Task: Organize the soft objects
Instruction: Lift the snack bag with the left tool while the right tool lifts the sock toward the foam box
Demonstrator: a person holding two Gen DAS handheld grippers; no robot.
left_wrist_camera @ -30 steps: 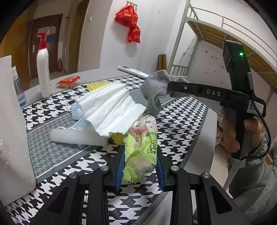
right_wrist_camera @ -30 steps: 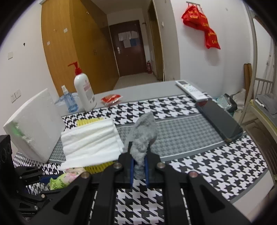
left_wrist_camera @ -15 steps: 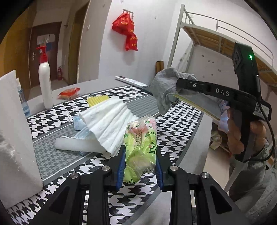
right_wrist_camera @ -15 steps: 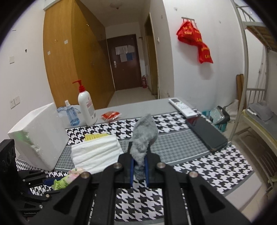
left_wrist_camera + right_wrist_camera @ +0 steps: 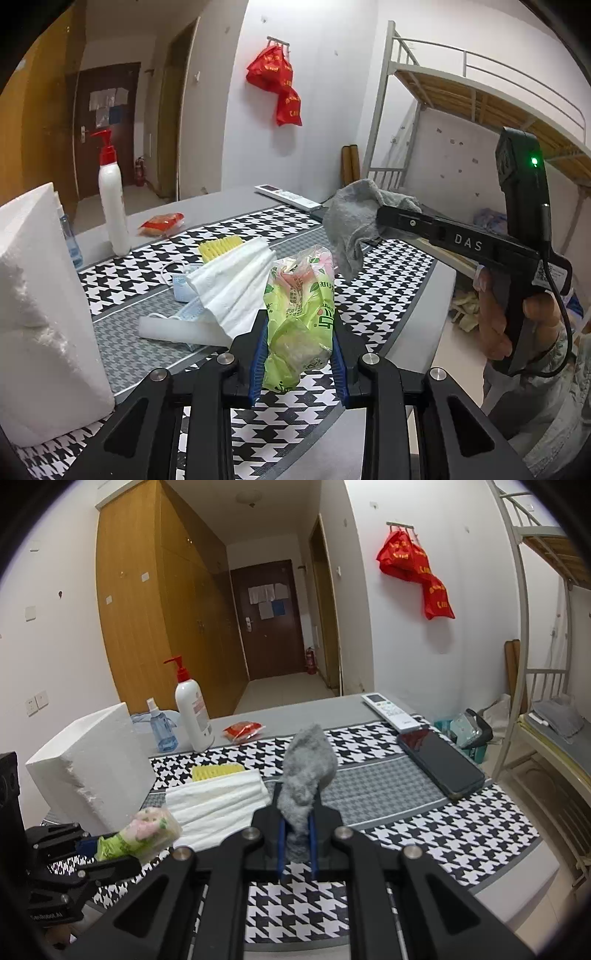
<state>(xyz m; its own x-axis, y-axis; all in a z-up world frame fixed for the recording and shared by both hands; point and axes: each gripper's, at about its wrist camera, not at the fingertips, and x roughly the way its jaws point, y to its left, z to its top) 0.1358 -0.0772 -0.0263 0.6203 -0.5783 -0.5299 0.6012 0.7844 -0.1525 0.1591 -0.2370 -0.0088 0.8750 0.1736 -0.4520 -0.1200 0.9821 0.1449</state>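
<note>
Left fingers [image 5: 258, 354] pinch the green packet [image 5: 299, 325]; right fingers [image 5: 281, 834] clench the grey sock [image 5: 308, 775].

two bottles [image 5: 192, 712], one phone [image 5: 441, 766], one remote [image 5: 391, 712]

- A white pump bottle [image 5: 192, 716] stands far ahead-left of the gripper, beside a blue spray bottle [image 5: 159, 729].
- A remote [image 5: 390, 712] and dark phone [image 5: 441, 762] lie ahead-right on the counter [image 5: 295, 710].

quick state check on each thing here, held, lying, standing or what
left claw: shut on green snack packet, lifted
right claw: shut on grey sock, lifted
white towel: folded, lying
pump bottle: upright
phone: flat, screen dark
</note>
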